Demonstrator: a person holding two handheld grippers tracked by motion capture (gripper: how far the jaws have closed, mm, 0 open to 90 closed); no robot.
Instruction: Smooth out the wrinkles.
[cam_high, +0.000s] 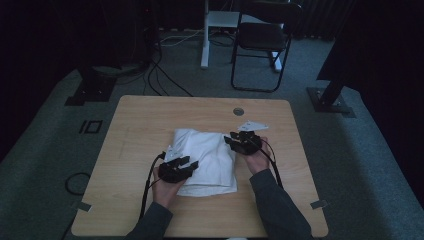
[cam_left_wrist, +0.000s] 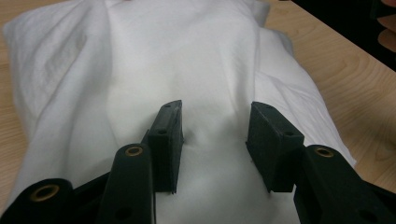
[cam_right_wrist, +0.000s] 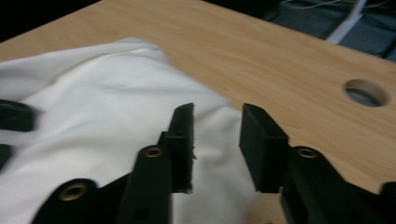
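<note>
A folded white cloth (cam_high: 207, 160) lies on the wooden table (cam_high: 145, 120), a little toward the near side. My left gripper (cam_high: 192, 164) rests low over the cloth's left part, pointing right. In the left gripper view the cloth (cam_left_wrist: 187, 60) spreads under the left gripper (cam_left_wrist: 217, 112), whose jaws stand apart with nothing pinched. My right gripper (cam_high: 229, 138) hovers at the cloth's upper right edge. In the right gripper view the right gripper (cam_right_wrist: 217, 109) is open above the cloth's (cam_right_wrist: 93, 107) rim, gripping nothing.
A round cable hole (cam_high: 238, 111) sits in the table behind the cloth, also seen as the hole (cam_right_wrist: 365, 92) beyond my right jaws. A black folding chair (cam_high: 262, 40) and floor cables (cam_high: 165, 80) lie past the far edge. Bare wood surrounds the cloth.
</note>
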